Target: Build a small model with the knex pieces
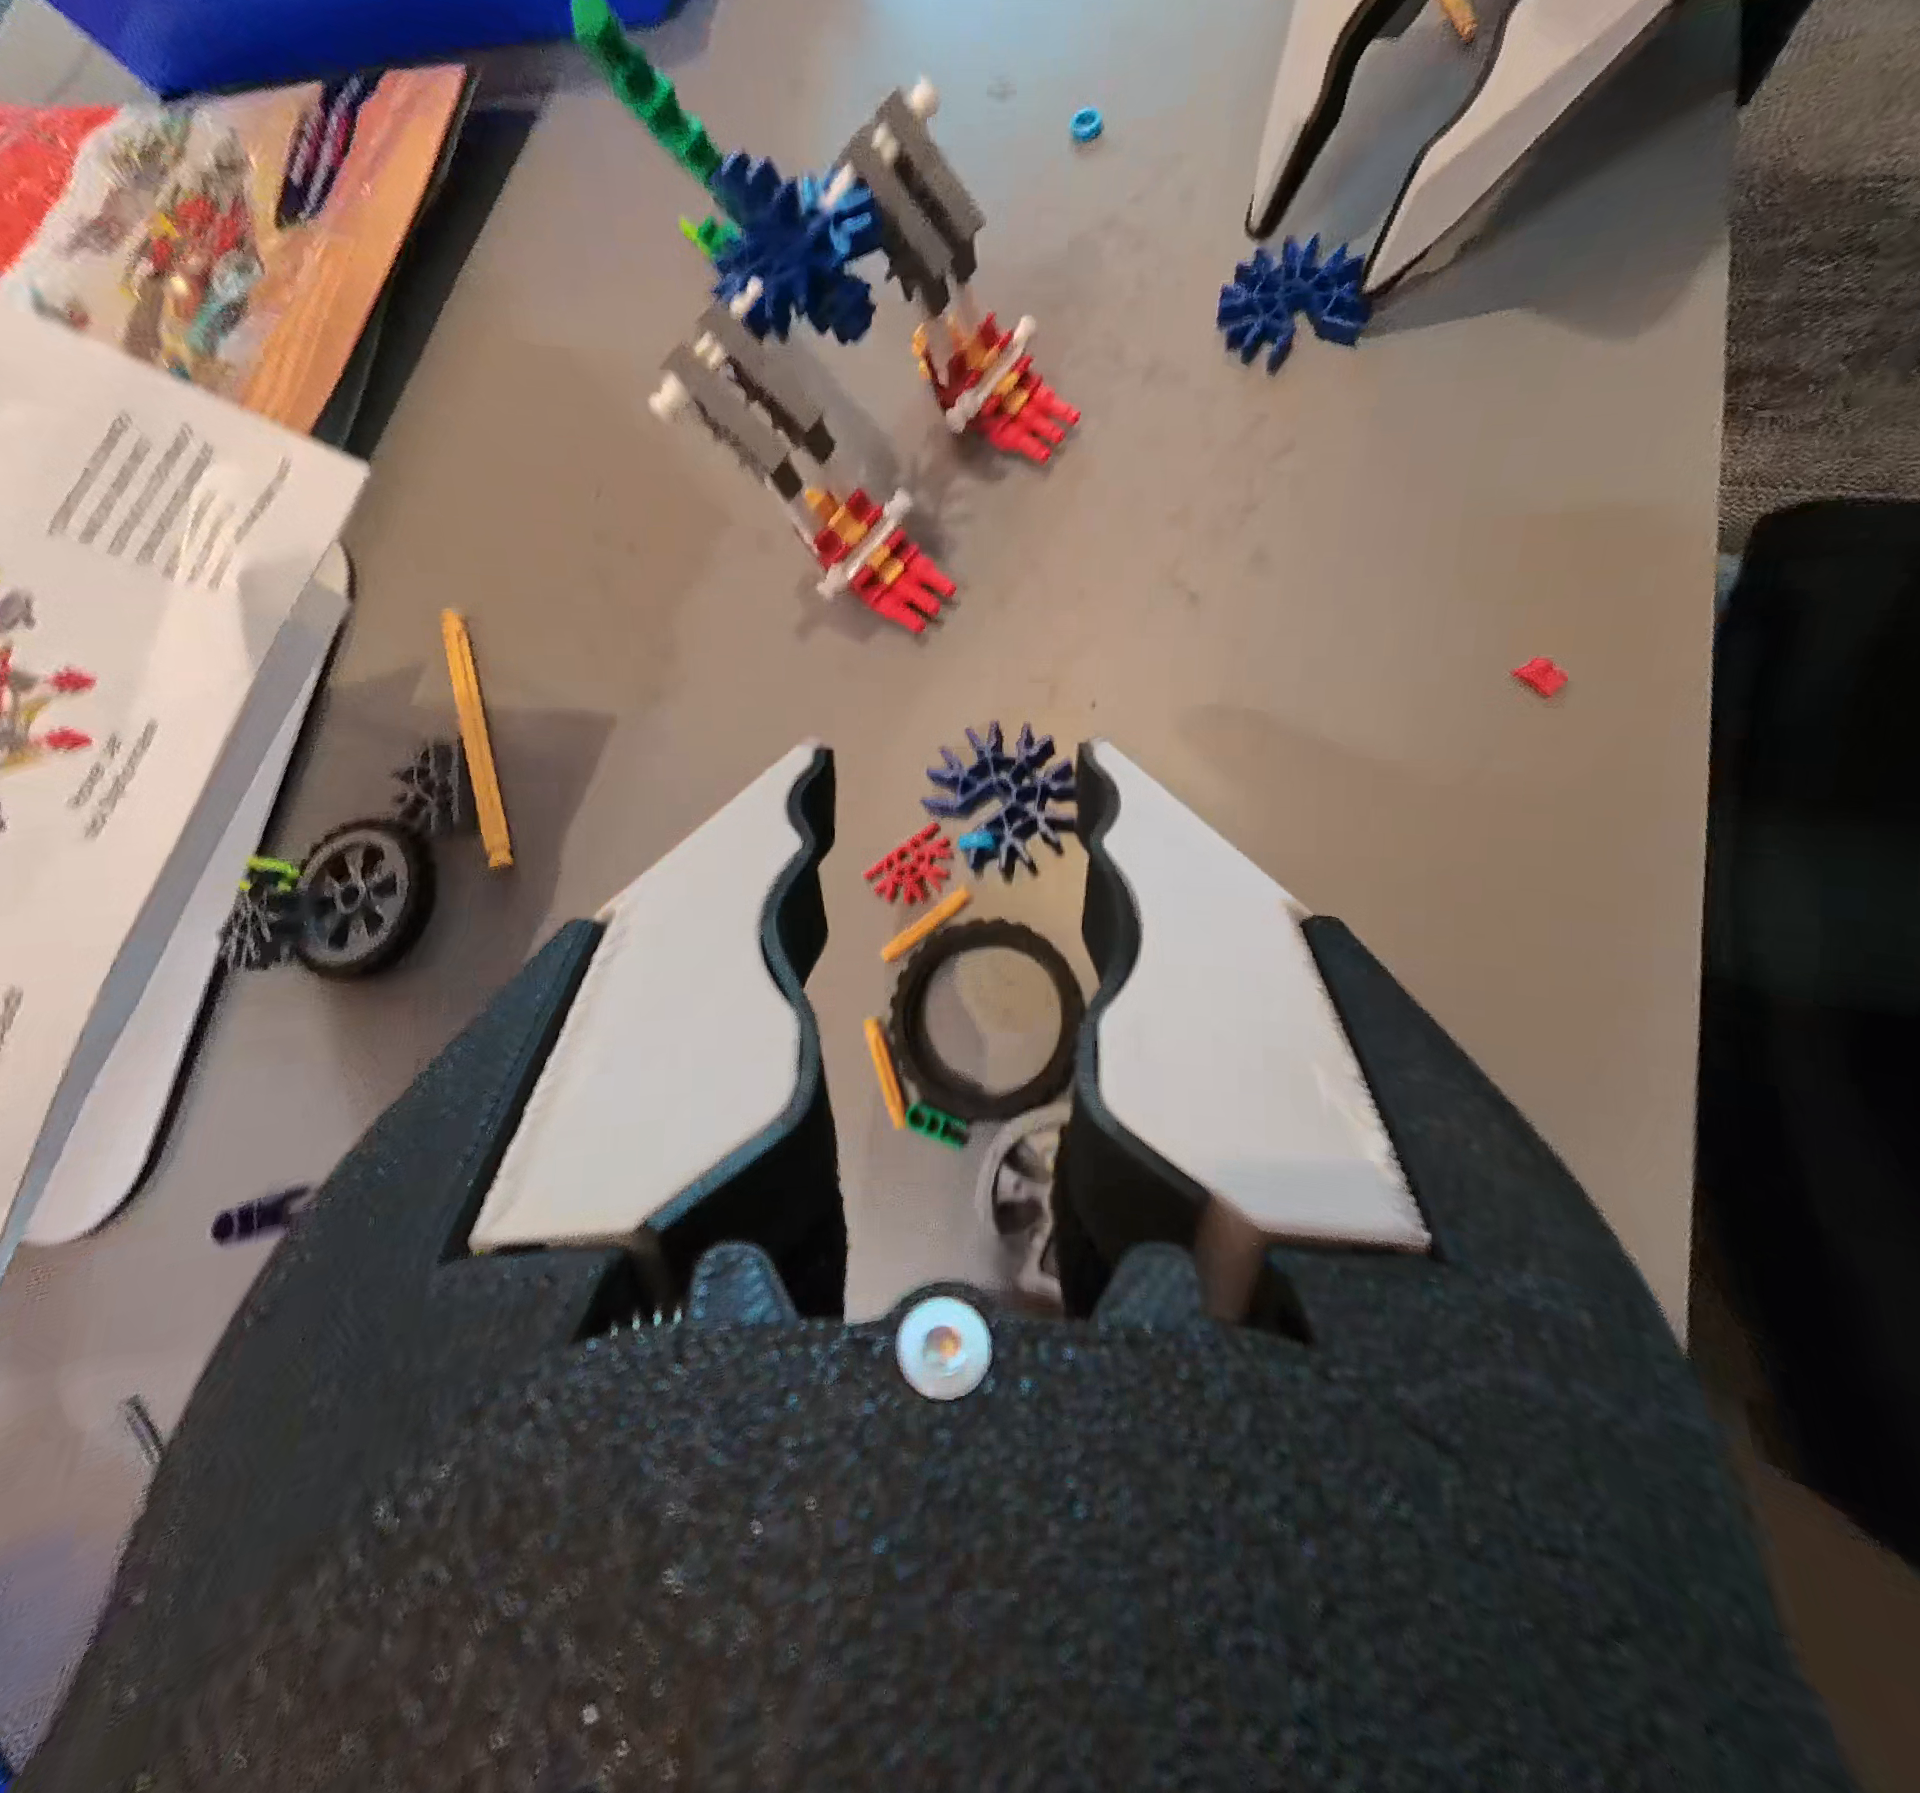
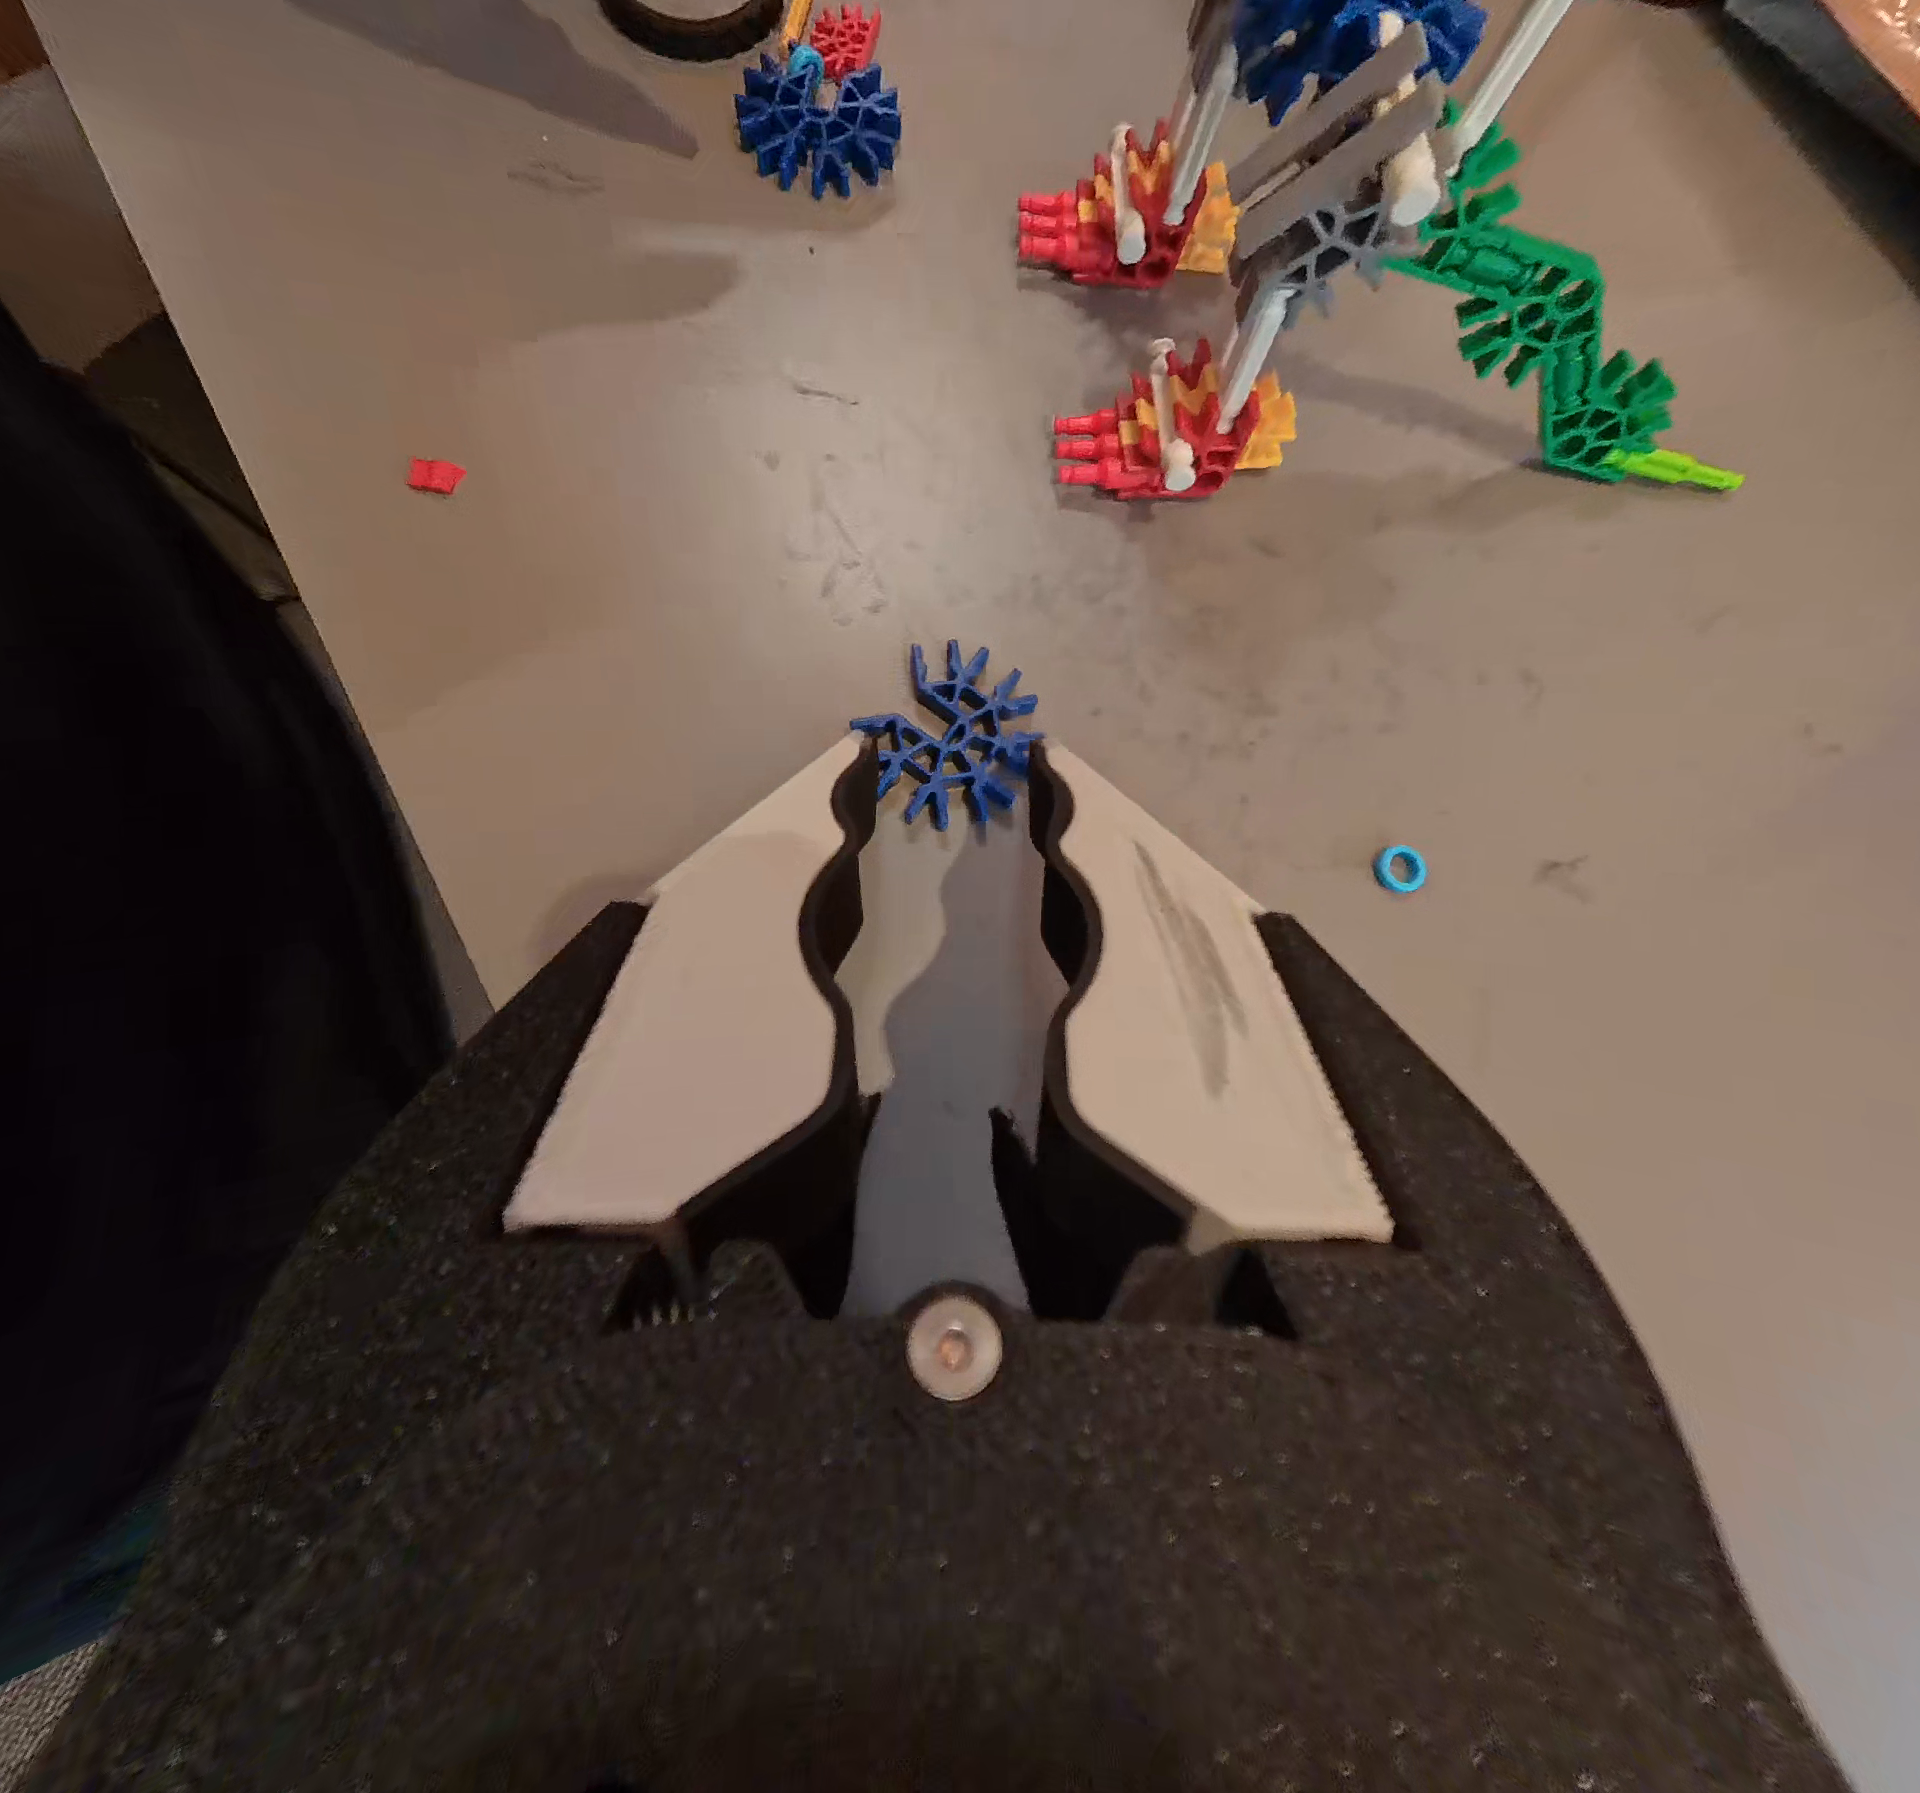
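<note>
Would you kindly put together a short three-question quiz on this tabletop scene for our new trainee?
1. True or false: the right hand-held gripper has its tips at either side of a blue snowflake connector.
2. Multiple choice: in the left wrist view, what lies flat between the fingers of the left hand-held gripper? A) a black tyre ring B) a metal spoon C) a glass marble
3. Fill in: the feet of the standing toy model are mostly ____ in colour.

Key: 1 true; 2 A; 3 red
</note>
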The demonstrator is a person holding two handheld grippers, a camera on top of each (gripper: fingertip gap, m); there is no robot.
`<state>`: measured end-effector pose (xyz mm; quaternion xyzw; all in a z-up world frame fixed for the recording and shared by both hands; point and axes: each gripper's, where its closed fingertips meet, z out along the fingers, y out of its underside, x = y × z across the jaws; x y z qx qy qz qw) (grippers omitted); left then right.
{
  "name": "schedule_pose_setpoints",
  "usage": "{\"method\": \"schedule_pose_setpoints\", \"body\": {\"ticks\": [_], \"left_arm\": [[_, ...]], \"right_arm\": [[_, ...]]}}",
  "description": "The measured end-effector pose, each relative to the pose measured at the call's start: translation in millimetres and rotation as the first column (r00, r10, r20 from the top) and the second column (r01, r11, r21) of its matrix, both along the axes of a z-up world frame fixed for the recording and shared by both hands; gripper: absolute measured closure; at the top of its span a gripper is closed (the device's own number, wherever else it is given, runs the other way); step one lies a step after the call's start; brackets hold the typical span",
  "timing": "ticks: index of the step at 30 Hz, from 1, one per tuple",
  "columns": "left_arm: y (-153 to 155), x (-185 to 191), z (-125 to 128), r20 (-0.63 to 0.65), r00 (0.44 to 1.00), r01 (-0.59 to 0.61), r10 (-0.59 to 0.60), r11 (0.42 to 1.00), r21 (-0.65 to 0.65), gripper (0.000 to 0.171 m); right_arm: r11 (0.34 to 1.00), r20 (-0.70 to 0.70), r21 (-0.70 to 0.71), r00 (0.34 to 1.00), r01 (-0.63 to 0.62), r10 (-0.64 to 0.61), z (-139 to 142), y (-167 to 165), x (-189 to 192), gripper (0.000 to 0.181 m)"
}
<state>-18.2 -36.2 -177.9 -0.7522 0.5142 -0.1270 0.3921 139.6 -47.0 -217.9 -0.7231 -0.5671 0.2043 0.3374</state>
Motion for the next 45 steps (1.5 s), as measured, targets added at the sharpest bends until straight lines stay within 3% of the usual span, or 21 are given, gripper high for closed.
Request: {"method": "schedule_pose_setpoints", "body": {"ticks": [3, 8, 14, 17, 20, 22, 28, 33, 38, 41, 45], "left_arm": [[-0.1, -11.0, -9.9, -0.049, 0.999, -0.01, 0.009, 1.0, -0.016, 0.125], [-6.1, -13.5, -17.6, -0.033, 0.999, 0.001, -0.002, 0.999, -0.035, 0.125], [-11.4, -14.5, -13.8, 0.002, 1.0, -0.004, 0.004, 1.0, -0.019, 0.125], [-17.2, -17.9, -9.5, 0.012, 1.0, -0.019, 0.019, 1.0, 0.017, 0.125], [-20.2, -13.2, -4.6, 0.065, 0.996, -0.064, 0.058, 0.993, 0.098, 0.123], [-21.3, -12.7, -6.2, 0.037, 0.996, -0.086, 0.081, 0.98, 0.181, 0.119], [-28.6, -3.0, -19.9, -0.004, 0.994, -0.103, 0.107, 0.965, 0.242, 0.115], [-22.8, -4.2, -23.4, -0.007, 0.987, -0.155, 0.163, 0.948, 0.278, 0.114], [-19.1, -1.3, -27.8, -0.051, 0.983, -0.155, 0.177, 0.945, 0.289, 0.113], [-16.5, -3.4, -28.6, -0.077, 0.979, -0.16, 0.191, 0.941, 0.299, 0.112], [-14.1, -18.8, -17.2, -0.09, 0.97, -0.189, 0.228, 0.93, 0.315, 0.11]], "right_arm": [[1.0, -0.036, 0.01, 0.999, -0.022, 0.023, 5.7, -2.0, -5.9, 0.159], [0.997, -0.179, -0.016, 0.981, 0.075, -0.077, 30.2, 10.8, 11.2, 0.157], [0.995, -0.117, 0.001, 0.988, 0.1, -0.099, 14.9, 14.2, 15.0, 0.148], [0.993, -0.157, 0.036, 0.982, 0.109, -0.102, 22.7, 13.5, 11.8, 0.148], [0.969, -0.23, 0.135, 0.958, 0.206, -0.172, 37.7, 24.9, 18.3, 0.148], [0.958, -0.285, 0.149, 0.939, 0.243, -0.194, 47.4, 24.5, 20.3, 0.137], [0.96, -0.462, 0.122, 0.87, 0.253, -0.171, 84.0, -15.3, 55.9, 0.138], [0.973, -0.507, 0.119, 0.855, 0.198, -0.112, 92.4, -71.9, 96.7, 0.145], [0.997, -0.463, 0.038, 0.885, 0.072, -0.046, 65.1, -127.7, 107.9, 0.147], [0.999, -0.418, 0.016, 0.908, 0.049, -0.038, 39.9, -139.1, 99.6, 0.141], [1.0, -0.478, 0.018, 0.878, 0.024, -0.013, 39.5, -136.7, 67.5, 0.132]]}}
